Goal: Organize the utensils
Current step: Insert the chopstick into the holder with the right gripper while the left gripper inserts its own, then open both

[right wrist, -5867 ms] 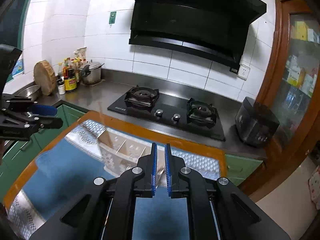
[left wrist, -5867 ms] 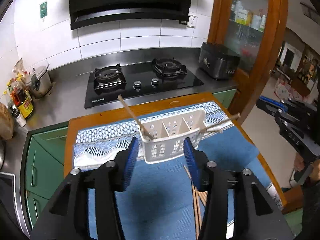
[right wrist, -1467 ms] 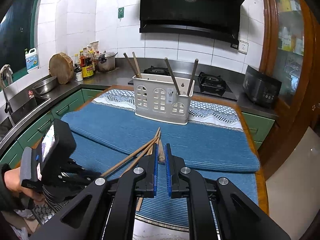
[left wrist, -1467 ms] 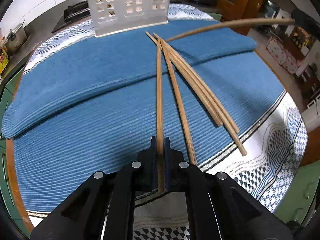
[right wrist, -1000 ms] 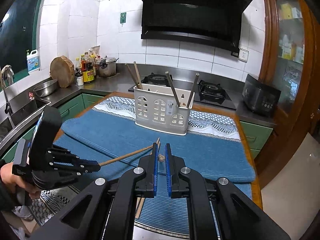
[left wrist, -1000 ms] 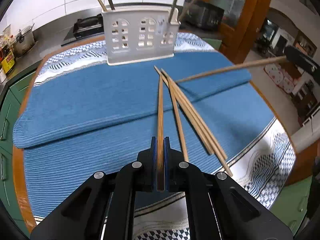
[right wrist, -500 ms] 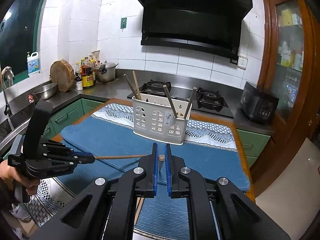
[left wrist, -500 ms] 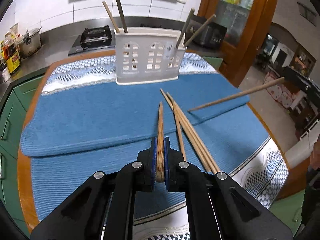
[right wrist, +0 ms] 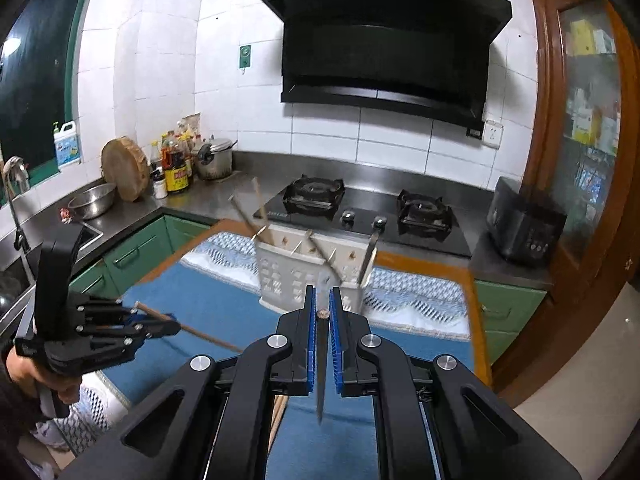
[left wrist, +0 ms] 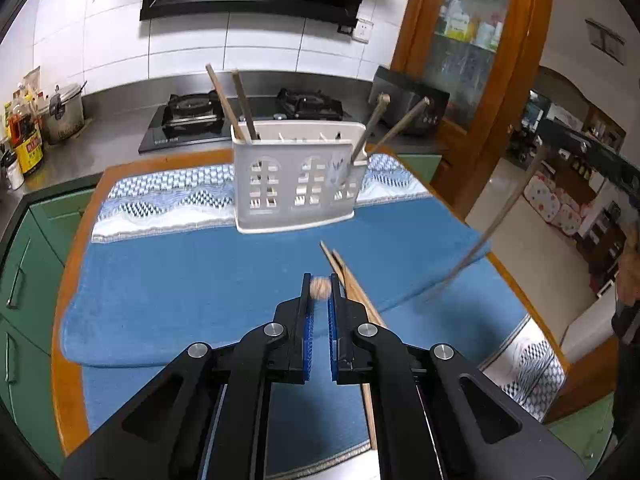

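Above the blue mat (left wrist: 180, 280), both grippers clamp one chopstick each; four stand in the holder (left wrist: 296, 184), several lie loose (left wrist: 352, 280).

Wooden chopsticks (left wrist: 352, 280), white plastic holder (left wrist: 296, 184), ribbed blue cloth mat (left wrist: 180, 280).

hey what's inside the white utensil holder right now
The holder has four chopsticks: two leaning out at its left end, two at its right. The middle compartments look empty; its walls hide the chopsticks' lower ends.
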Available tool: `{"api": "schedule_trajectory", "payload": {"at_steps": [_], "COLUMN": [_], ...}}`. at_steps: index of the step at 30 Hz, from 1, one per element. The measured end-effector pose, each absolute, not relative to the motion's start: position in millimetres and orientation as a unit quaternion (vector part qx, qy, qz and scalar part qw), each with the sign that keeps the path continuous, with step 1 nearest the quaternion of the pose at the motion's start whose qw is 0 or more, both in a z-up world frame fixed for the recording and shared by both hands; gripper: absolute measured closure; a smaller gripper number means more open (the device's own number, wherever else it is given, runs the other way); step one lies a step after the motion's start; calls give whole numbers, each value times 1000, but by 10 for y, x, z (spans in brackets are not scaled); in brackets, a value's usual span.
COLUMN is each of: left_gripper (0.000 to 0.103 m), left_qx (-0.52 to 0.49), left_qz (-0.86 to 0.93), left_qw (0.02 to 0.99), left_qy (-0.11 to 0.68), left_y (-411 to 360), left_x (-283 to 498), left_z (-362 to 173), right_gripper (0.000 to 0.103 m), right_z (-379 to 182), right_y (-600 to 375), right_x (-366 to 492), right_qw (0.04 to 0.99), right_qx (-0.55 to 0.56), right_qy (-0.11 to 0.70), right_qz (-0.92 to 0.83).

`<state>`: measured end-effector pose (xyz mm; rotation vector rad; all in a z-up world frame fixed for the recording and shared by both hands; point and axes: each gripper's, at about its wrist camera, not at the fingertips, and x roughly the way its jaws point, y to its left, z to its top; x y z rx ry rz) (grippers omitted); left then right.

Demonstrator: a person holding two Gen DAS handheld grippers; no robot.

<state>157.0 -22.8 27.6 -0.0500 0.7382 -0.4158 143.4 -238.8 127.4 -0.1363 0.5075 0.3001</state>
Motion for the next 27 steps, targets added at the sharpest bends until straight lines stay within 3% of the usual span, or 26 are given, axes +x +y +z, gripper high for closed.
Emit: {"api": "schedule_trajectory", "payload": {"at_steps": [15,27], "left_gripper": [98,98], "left_qx": [-24,-32], "left_qz": [-199,-176], "left_qw": [932,960], "left_qy": [302,217], "left_y": [-195,-70], "left_x": [2008,2505], "left_z": [971,1902], "right_gripper": [96,96], "right_z": [2119,2099], "right_y": [-2303,-2083], "right_x": [2219,2892], "right_qw": [971,978], "right_qx": [-54,-62], "right_qy": [183,150], "right_qz": [140,130]}}
